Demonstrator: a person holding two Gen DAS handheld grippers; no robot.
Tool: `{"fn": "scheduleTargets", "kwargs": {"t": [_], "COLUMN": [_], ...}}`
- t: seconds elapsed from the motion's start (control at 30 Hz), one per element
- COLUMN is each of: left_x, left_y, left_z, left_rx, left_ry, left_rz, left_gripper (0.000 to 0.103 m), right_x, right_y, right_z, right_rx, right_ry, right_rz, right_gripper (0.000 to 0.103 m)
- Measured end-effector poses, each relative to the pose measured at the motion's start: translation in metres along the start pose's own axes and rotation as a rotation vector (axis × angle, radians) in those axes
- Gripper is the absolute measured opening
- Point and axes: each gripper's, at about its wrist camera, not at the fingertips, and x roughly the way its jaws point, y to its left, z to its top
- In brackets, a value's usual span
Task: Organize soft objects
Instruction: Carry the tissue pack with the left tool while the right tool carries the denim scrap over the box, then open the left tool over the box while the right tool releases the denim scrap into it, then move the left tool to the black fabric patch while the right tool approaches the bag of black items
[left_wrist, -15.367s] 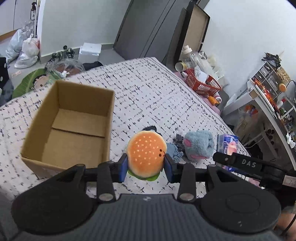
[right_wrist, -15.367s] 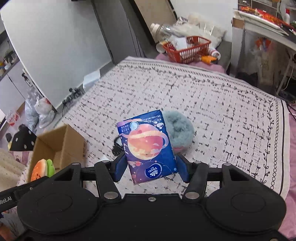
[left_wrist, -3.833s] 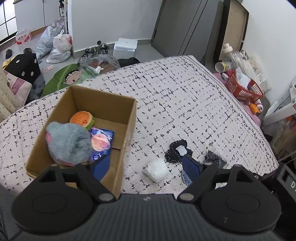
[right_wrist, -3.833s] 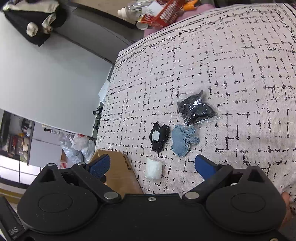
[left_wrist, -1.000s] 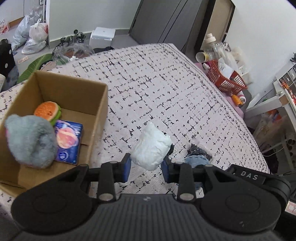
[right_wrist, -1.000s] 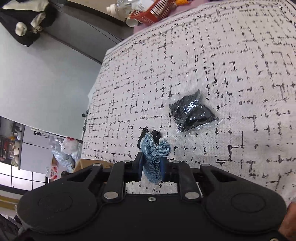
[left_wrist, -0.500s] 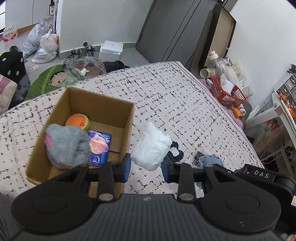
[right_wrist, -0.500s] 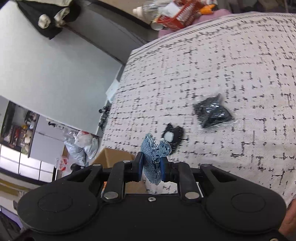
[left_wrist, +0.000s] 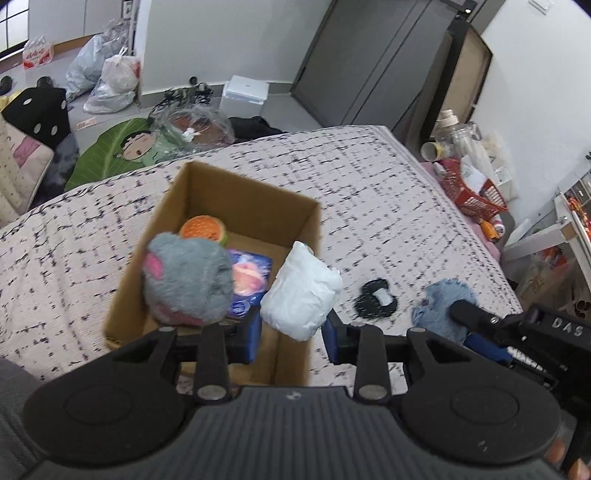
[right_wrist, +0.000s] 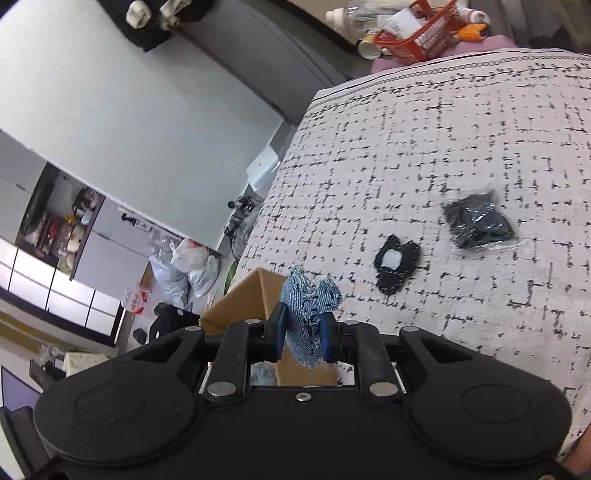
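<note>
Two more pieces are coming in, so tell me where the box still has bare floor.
In the cardboard box, bare floor lies along the right wall, beyond the tissue pack, under the white pouch in the left gripper. The left half is crowded: grey plush in front, burger toy behind.

Matt corrugated cardboard box (left_wrist: 299, 229); fuzzy grey plush (left_wrist: 188, 280), frayed denim patch (right_wrist: 308, 314), crinkly white plastic packet (left_wrist: 301, 291)

Left tool (left_wrist: 291, 334): matte black plastic body w/ ribbed top, two round discs, silver screws, blue pads. Right tool (right_wrist: 302, 334): same black build, blue pads, silver screws; white "DAS" lettering on side.
</note>
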Motion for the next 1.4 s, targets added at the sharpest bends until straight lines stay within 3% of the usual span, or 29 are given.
{"fn": "scheduleTargets", "kwargs": {"t": [0.53,0.67,0.73,1.03,1.07,1.13,1.17,1.33,1.4], "left_x": [0.018,0.02,0.017,0.006,0.005,0.003,0.003,-0.006,-0.01], "left_y": [0.051,0.059,0.062,0.074,0.075,0.075,0.075,0.069,0.064], "left_z": [-0.003,0.001,0.005,0.014,0.014,0.014,0.014,0.014,0.016], "left_rx": [-0.069,-0.076,-0.08,-0.089,-0.086,-0.081,-0.078,-0.072,-0.052], "left_ry": [0.092,0.121,0.124,0.092,0.089,0.088,0.086,0.037,0.024], "left_rz": [0.008,0.022,0.024,0.058,0.06,0.065,0.067,0.087,0.087], "left_gripper": [0.034,0.043,0.053,0.063,0.063,0.063,0.064,0.081,0.082], "right_x": [0.03,0.04,0.044,0.054,0.054,0.055,0.054,0.04,0.035], "right_y": [0.056,0.066,0.07,0.082,0.082,0.082,0.081,0.078,0.075], "right_z": [-0.031,-0.039,-0.042,-0.052,-0.052,-0.051,-0.051,-0.044,-0.04], "right_rx": [-0.14,-0.158,-0.168,-0.195,-0.197,-0.186,-0.179,-0.184,-0.18], "right_ry": [0.072,0.091,0.102,0.121,0.122,0.131,0.125,0.085,0.077], "right_rz": [0.04,0.039,0.041,0.023,0.019,0.004,-0.01,-0.046,-0.07], "right_gripper": [0.019,0.019,0.019,0.023,0.026,0.069,0.075,0.083,0.085]}}
